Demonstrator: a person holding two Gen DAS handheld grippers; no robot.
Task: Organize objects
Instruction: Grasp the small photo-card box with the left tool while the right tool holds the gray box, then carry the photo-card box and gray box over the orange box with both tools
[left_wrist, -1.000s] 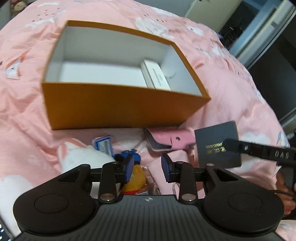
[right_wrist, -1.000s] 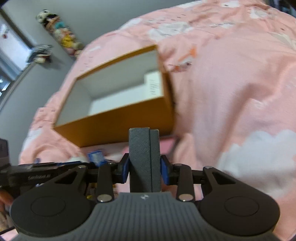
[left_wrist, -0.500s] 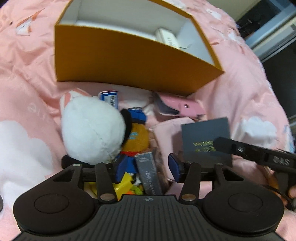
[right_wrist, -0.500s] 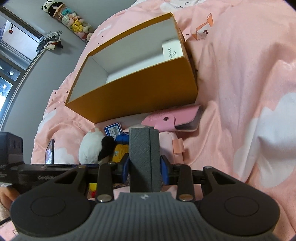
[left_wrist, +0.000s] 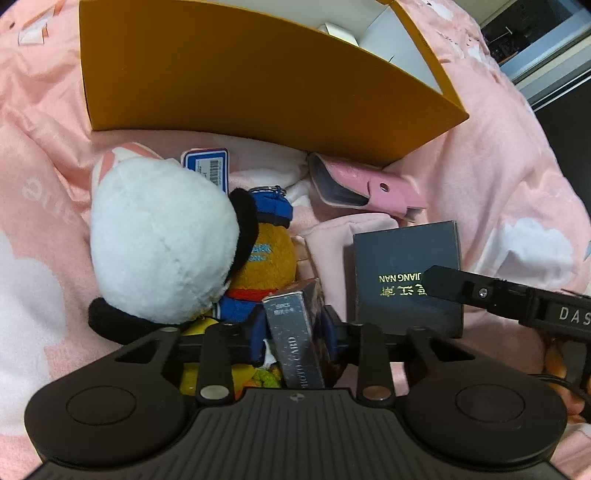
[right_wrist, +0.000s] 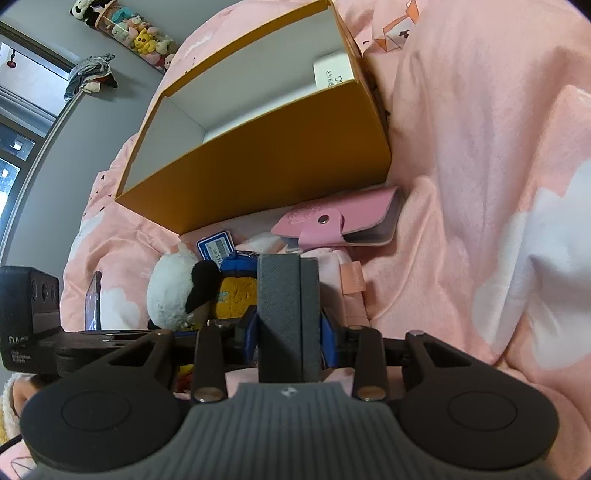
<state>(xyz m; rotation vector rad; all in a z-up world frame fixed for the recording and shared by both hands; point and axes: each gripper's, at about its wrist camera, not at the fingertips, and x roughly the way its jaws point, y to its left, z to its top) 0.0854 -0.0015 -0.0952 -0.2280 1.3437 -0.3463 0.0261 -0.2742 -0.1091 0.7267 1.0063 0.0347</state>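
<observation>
1. Left wrist view, far left: one round white plush toy with black ears (left_wrist: 162, 243) lies on the pink cloud-print quilt (left_wrist: 44, 192), touching one small orange plush figure in blue cap and collar (left_wrist: 267, 254) on its right. One blue-and-white barcode tag (left_wrist: 207, 166) sits just behind them.
2. Centre: left gripper (left_wrist: 293, 328). Its jaws are closing around one slim grey-silver printed carton (left_wrist: 295, 332), which stands between the blue pads with its long axis running along the fingers, pointing away from the camera. Whether the pads already press on it: cannot tell.
3. Behind the clutter: one open orange cardboard box with white interior (left_wrist: 258, 74). It is straight ahead of both grippers and tilted on the quilt. One white card-like packet (left_wrist: 338, 29) rests inside at its right end.
4. Right of centre: one pink snap-button card wallet (left_wrist: 369, 184) lies against the box's front corner. One flat dark navy box with gold lettering (left_wrist: 406, 273) lies beside the left jaws.
5. Right wrist view: right gripper (right_wrist: 288, 325) pinches one dark grey textured rectangular block (right_wrist: 286, 291), long axis forward toward the box.
6. Judgement: both items go forward and up over the front wall; the left load sits nearer the box.
</observation>
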